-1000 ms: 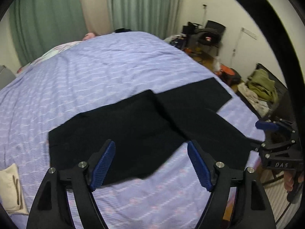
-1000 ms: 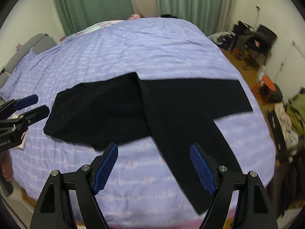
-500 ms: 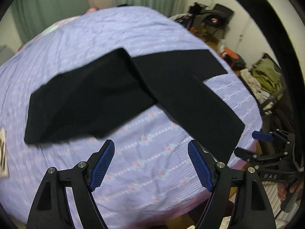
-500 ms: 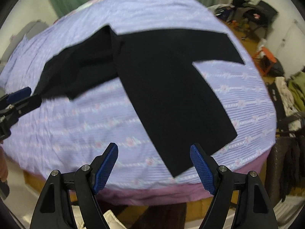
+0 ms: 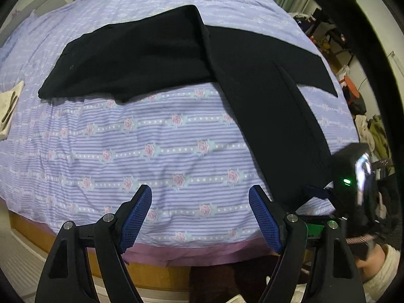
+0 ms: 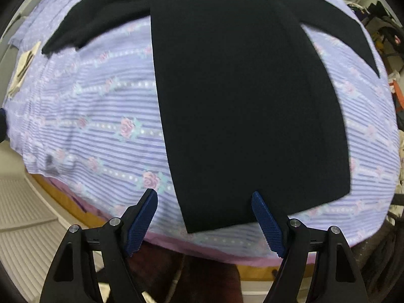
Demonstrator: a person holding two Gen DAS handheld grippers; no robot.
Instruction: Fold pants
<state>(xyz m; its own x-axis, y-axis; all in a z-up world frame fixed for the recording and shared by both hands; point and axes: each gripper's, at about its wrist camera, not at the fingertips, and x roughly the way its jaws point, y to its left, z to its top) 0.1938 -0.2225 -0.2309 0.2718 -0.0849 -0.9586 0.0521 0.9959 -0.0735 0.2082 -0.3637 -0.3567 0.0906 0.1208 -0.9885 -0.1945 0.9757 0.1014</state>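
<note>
**Now: both grippers spread at the foot of the bed**

Black pants [image 5: 156, 53] lie flat on the bed [image 5: 156, 151], which has a lilac striped cover with roses. The waist end lies toward the left; one leg runs across to the far right, the other slants down to the near edge.

The left gripper [image 5: 200, 217] hovers over bare cover near the bed's edge, fingers wide apart and holding nothing. The right gripper [image 6: 204, 219] hangs at the hem of the near leg [image 6: 247, 116]; its fingers are spread too, the right one overlapping the hem in view, though I cannot tell whether it touches. A cream cloth [image 5: 8, 108] lies at the bed's left edge, apart from the pants.
</note>
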